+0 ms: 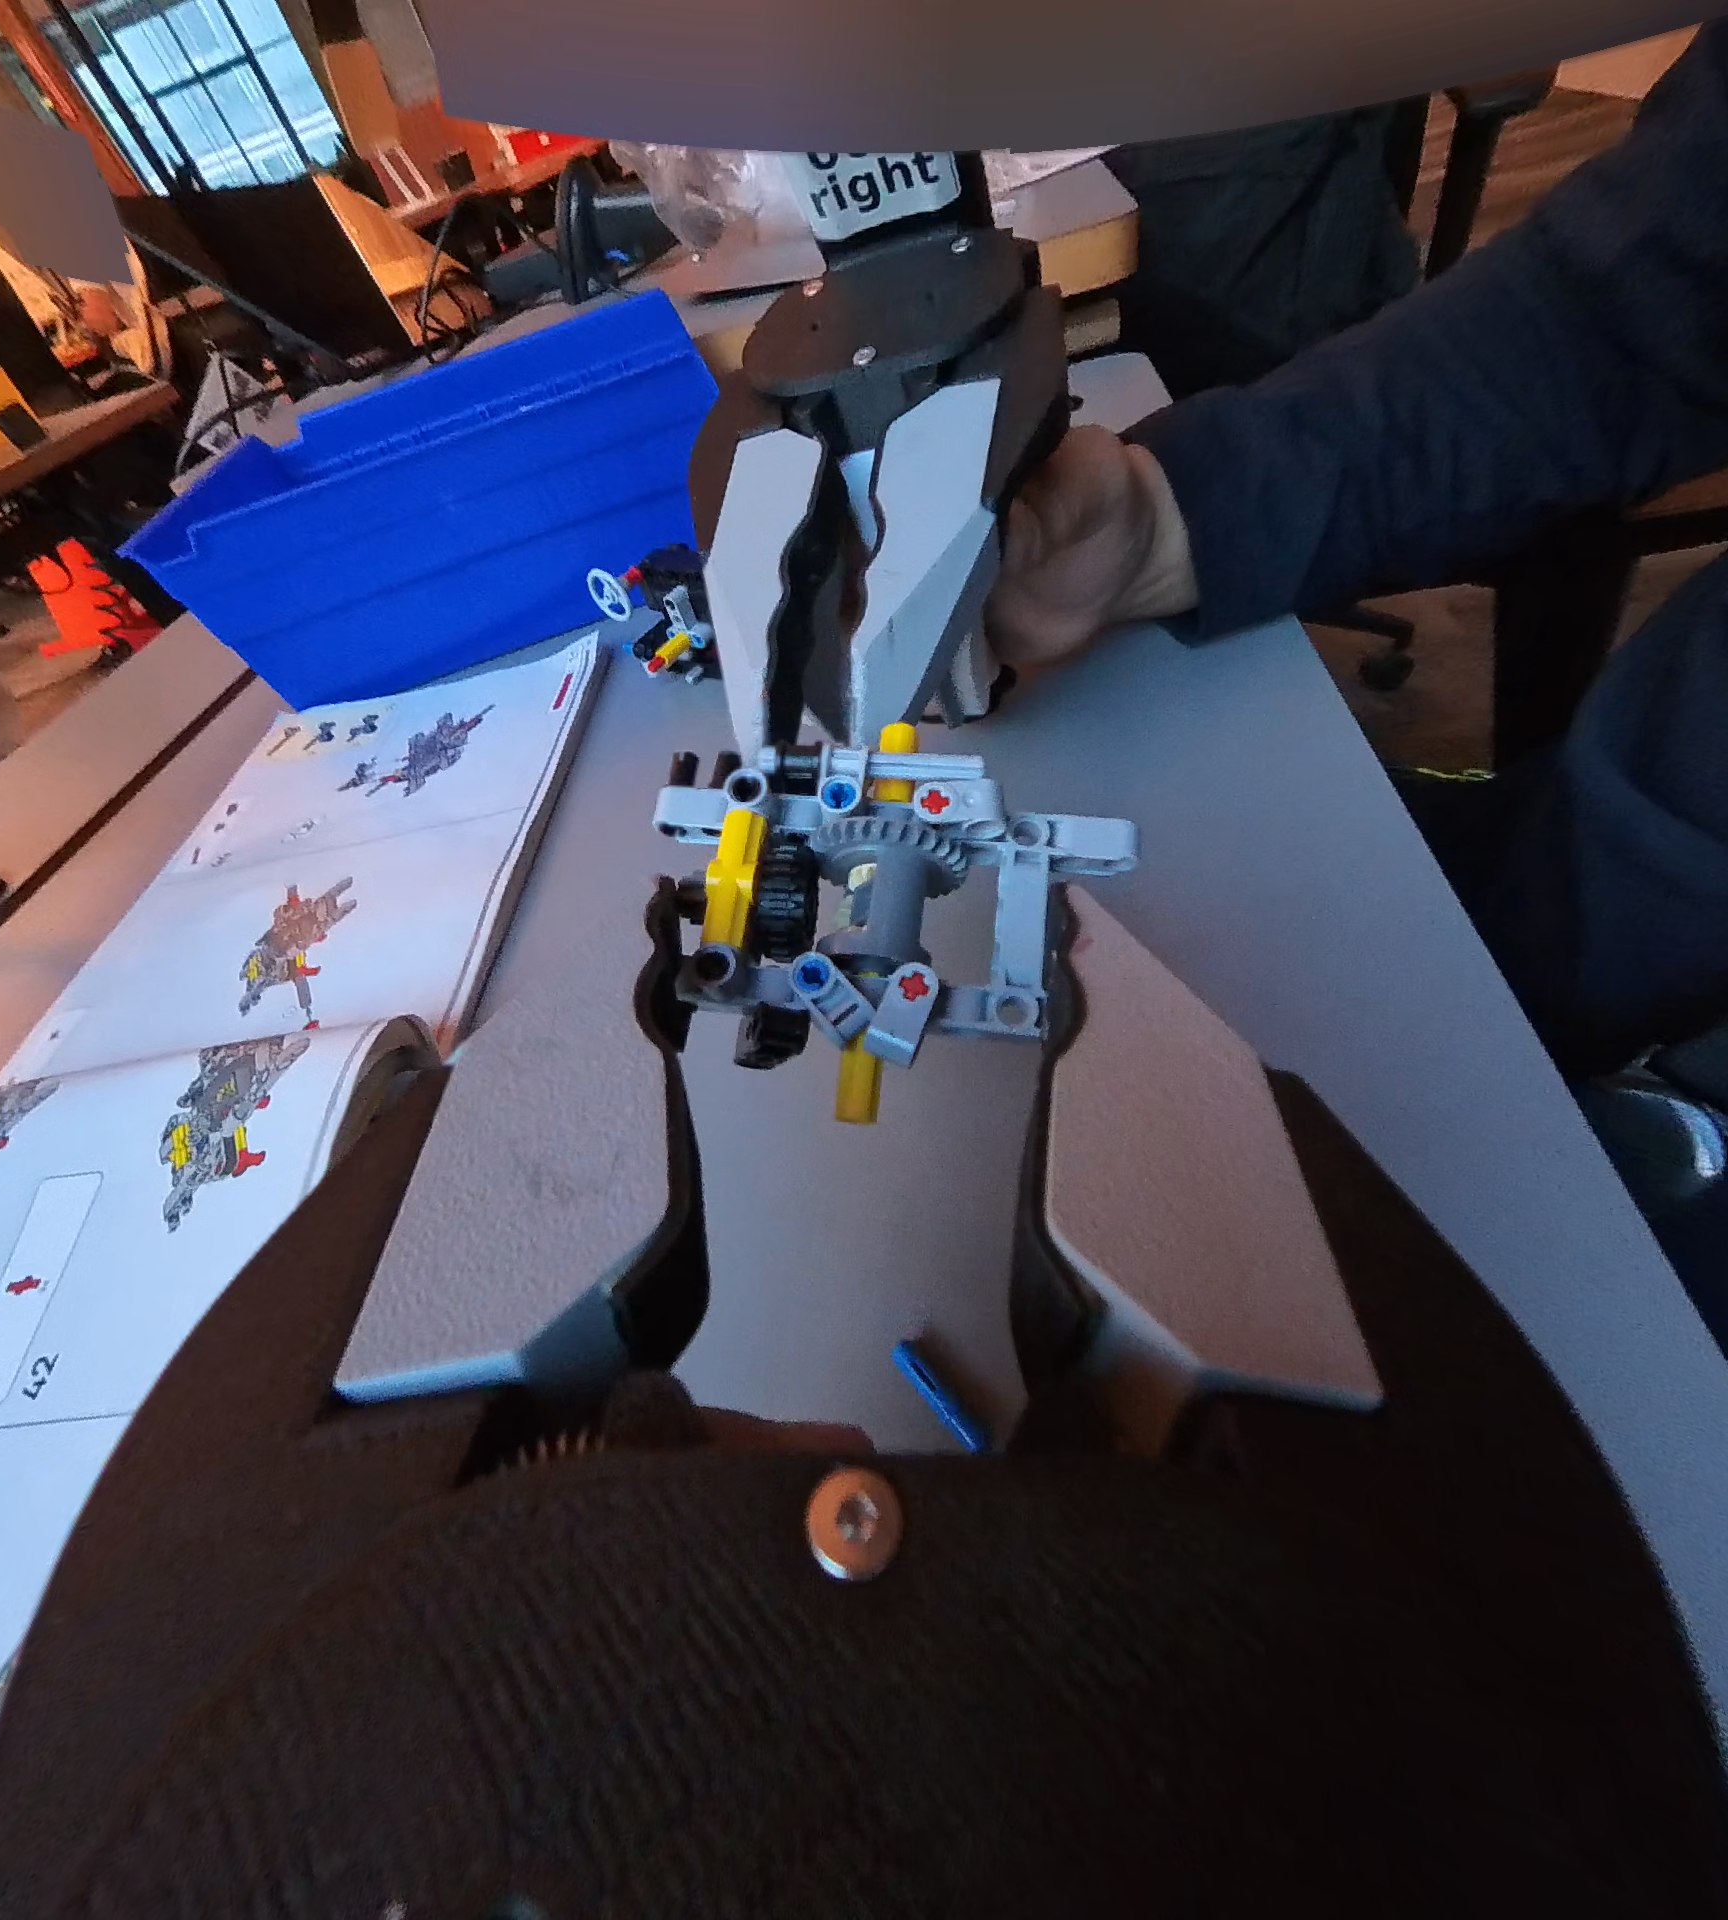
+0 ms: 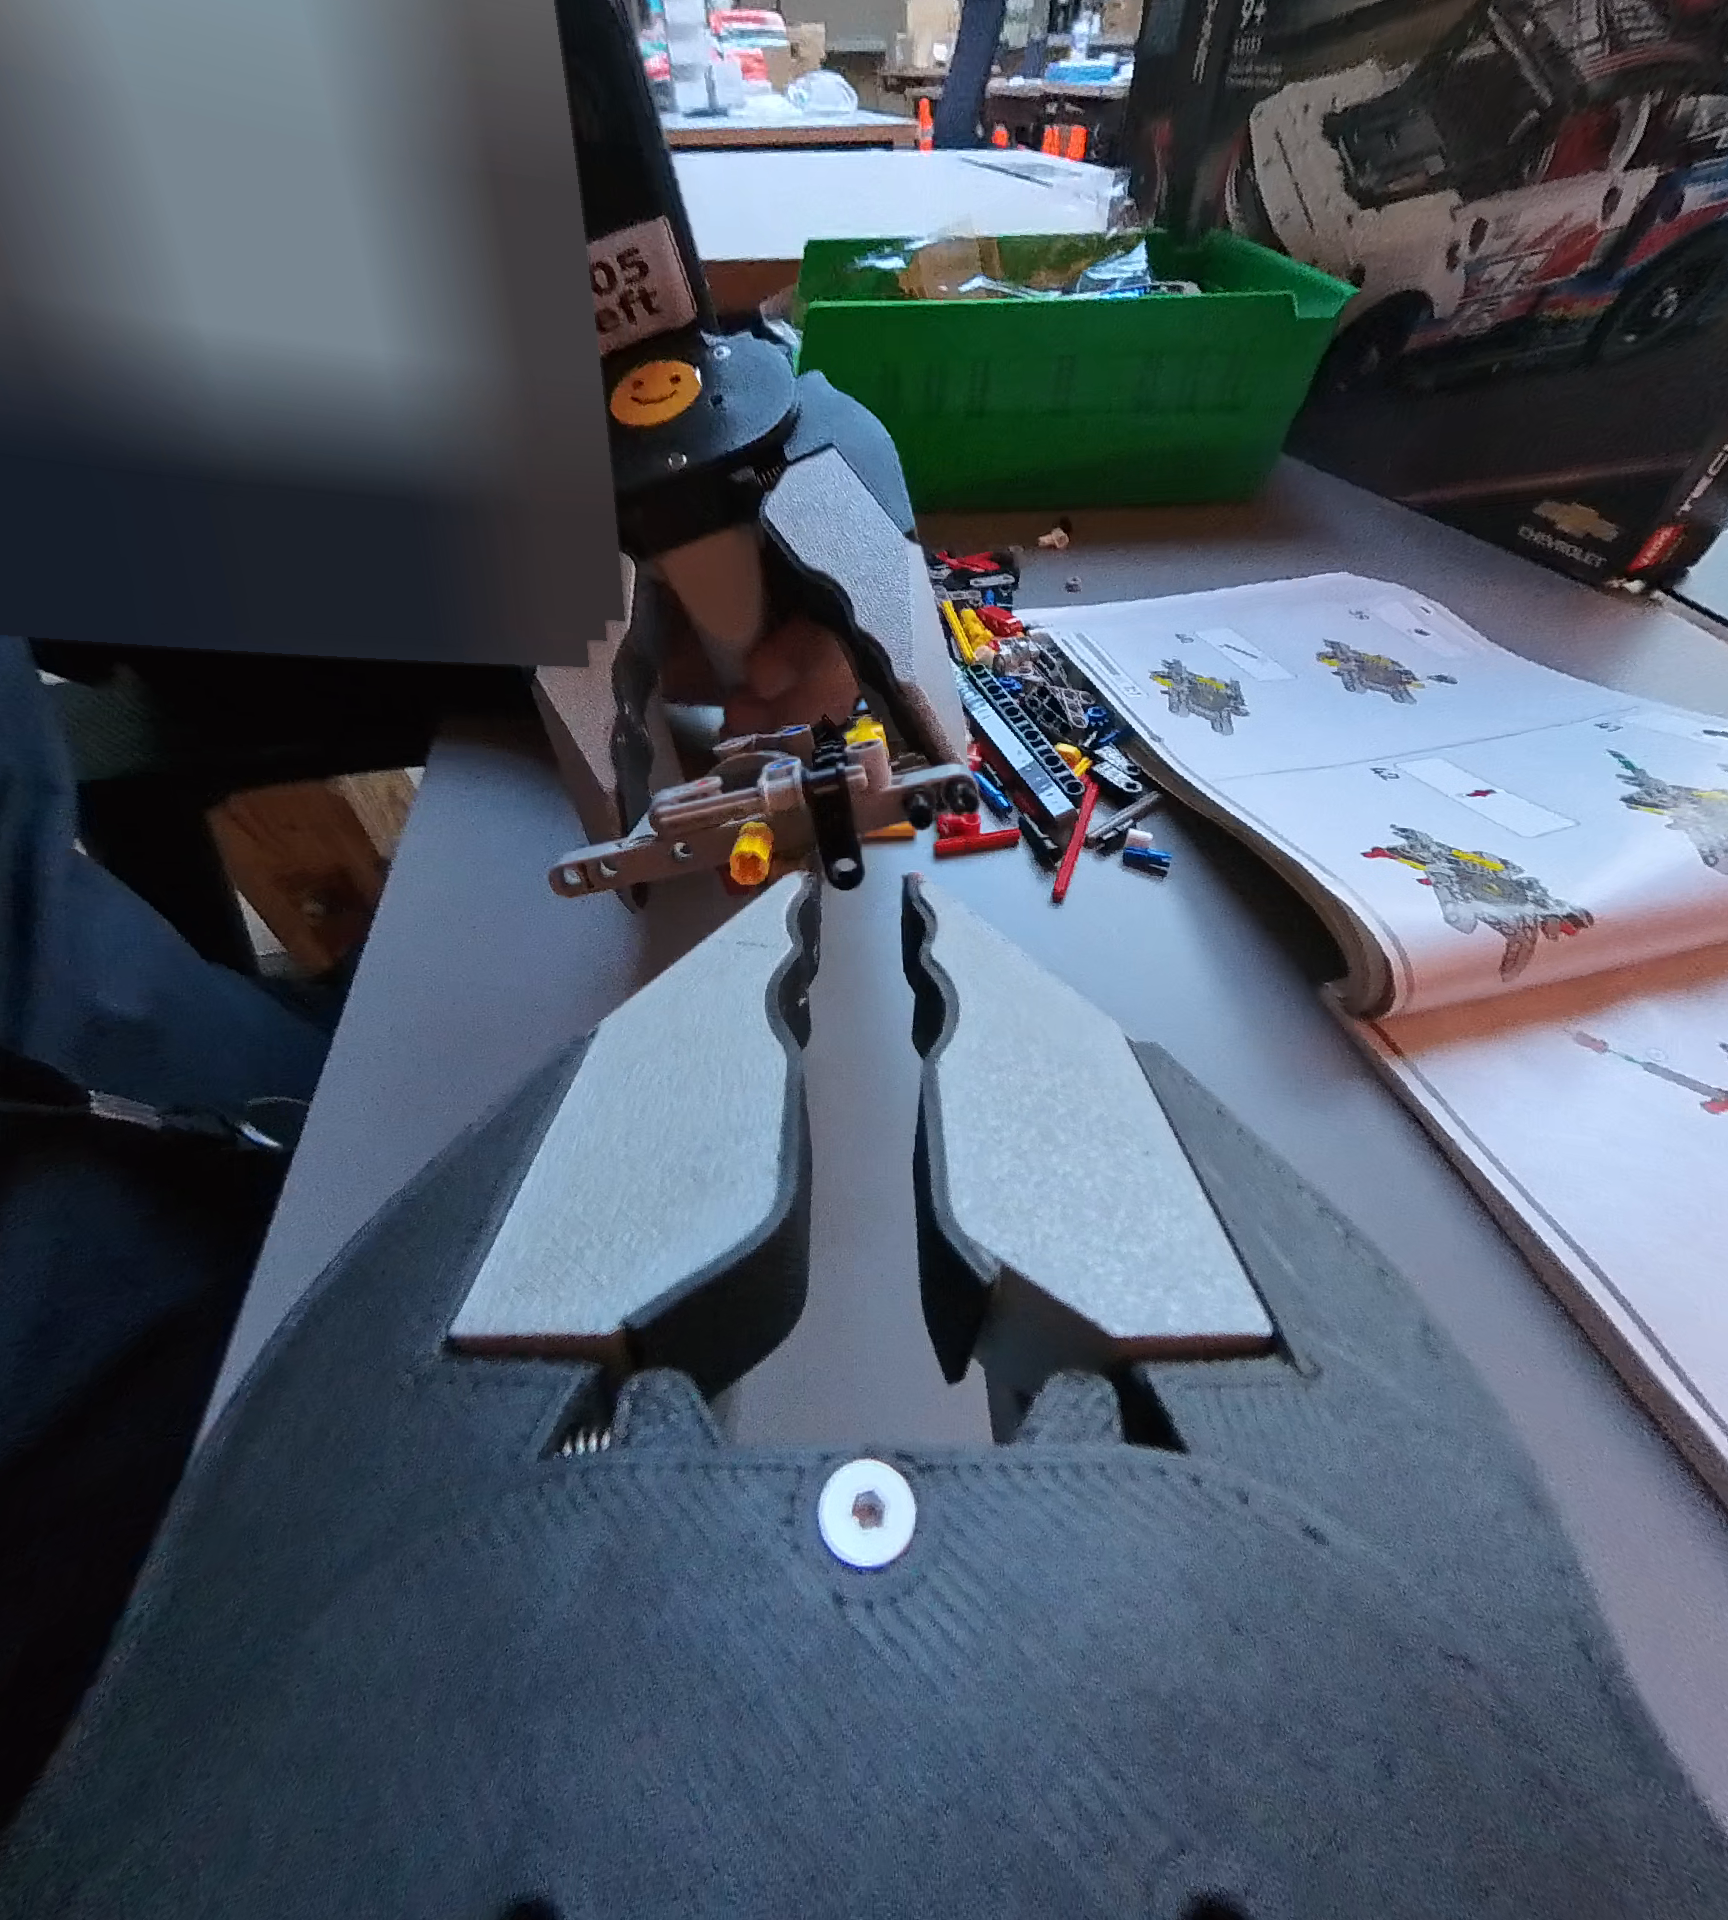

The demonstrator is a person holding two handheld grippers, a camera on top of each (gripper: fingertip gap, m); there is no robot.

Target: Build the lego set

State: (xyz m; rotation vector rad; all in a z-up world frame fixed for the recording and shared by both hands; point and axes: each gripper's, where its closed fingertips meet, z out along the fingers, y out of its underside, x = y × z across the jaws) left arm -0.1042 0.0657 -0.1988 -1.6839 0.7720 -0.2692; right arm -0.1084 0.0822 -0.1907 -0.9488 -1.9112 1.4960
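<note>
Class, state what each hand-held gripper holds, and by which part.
Left hand-held gripper clamps the grey gear assembly by its two sides. Right hand-held gripper holds nothing.

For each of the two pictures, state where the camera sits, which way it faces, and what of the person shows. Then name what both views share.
Left wrist view: on the left gripper, facing the grey gear assembly clamped in it, the blue bin beyond; a hand and dark sleeve show.
Right wrist view: on the right gripper, facing the opposite way, toward the green bin; dark clothing at left.
Shared: assembly, both grippers, instruction booklet, grey table.
</note>
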